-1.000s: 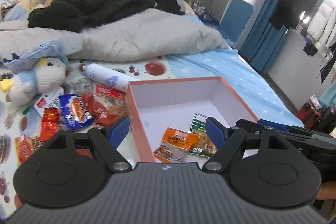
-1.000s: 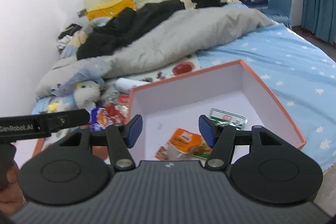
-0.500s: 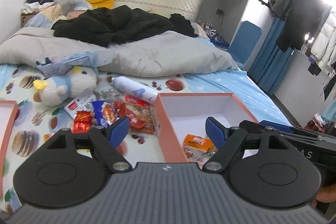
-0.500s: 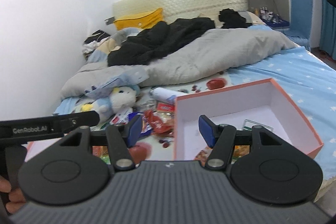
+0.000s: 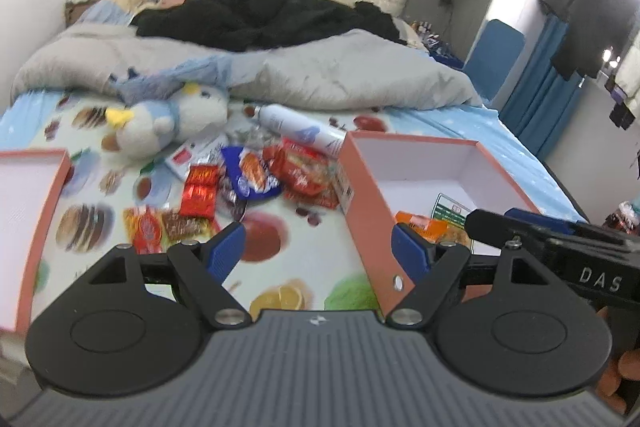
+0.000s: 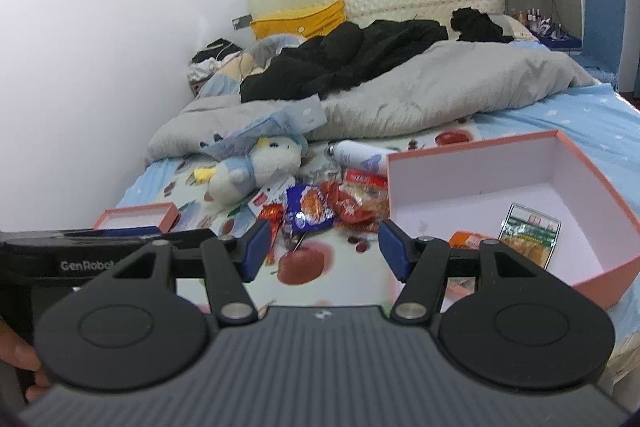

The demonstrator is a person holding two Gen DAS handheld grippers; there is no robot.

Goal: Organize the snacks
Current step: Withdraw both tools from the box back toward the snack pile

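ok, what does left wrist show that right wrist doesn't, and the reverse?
Only left wrist: the hanging coats and blue curtains at far right, plus the right gripper's body crossing the frame.
Only right wrist: the whole inside of the big pink box, so the green packet shows fully, and the left gripper's body at left.
Both: snack pile, plush toy, white bottle, small pink box, orange packet.

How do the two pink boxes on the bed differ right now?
The right-hand pink box is the larger in the right wrist view and already holds an orange packet and a green-labelled packet; the left-hand pink box shows only bare white inside. The snack pile lies against the right box, apart from the left box. Both are open-topped, pink outside and white inside.
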